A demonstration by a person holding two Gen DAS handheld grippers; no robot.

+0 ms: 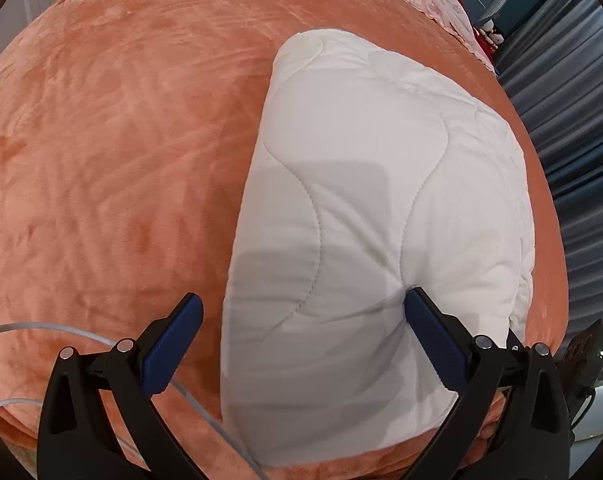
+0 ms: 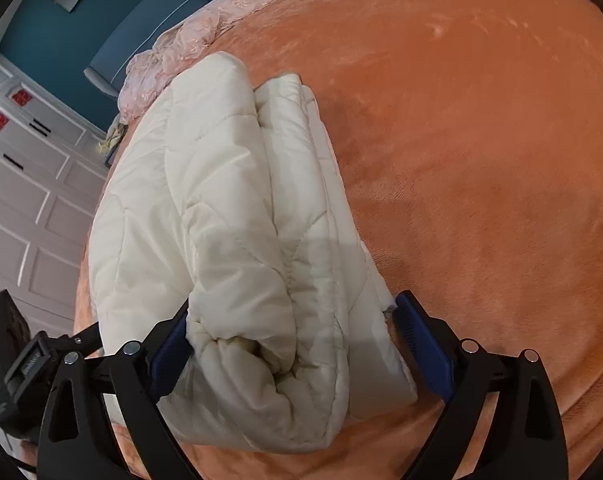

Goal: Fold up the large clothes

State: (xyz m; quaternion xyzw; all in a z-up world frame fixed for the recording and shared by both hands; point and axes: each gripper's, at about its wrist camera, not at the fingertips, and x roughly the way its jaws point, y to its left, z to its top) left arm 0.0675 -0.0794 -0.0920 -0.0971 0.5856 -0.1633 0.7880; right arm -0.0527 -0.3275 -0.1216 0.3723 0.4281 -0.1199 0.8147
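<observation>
A folded white quilted garment (image 1: pixel 365 200) lies on an orange plush bed cover (image 1: pixel 101 140). My left gripper (image 1: pixel 303 316) is open, its jaws wide apart over the bundle's near left corner; the right finger (image 1: pixel 433 340) presses on the fabric, the left finger (image 1: pixel 173 344) is over the cover. In the right wrist view the bundle (image 2: pixel 229 220) shows thick stacked layers. My right gripper (image 2: pixel 293 320) is open, its fingers on either side of the bundle's near end, touching it without squeezing.
A white cable (image 1: pixel 41 330) runs across the cover by the left gripper. Pink lace bedding (image 2: pixel 205 28) lies at the bed's far end. Grey curtains (image 1: pixel 573 120) hang on one side, white cabinet doors (image 2: pixel 25 200) on the other.
</observation>
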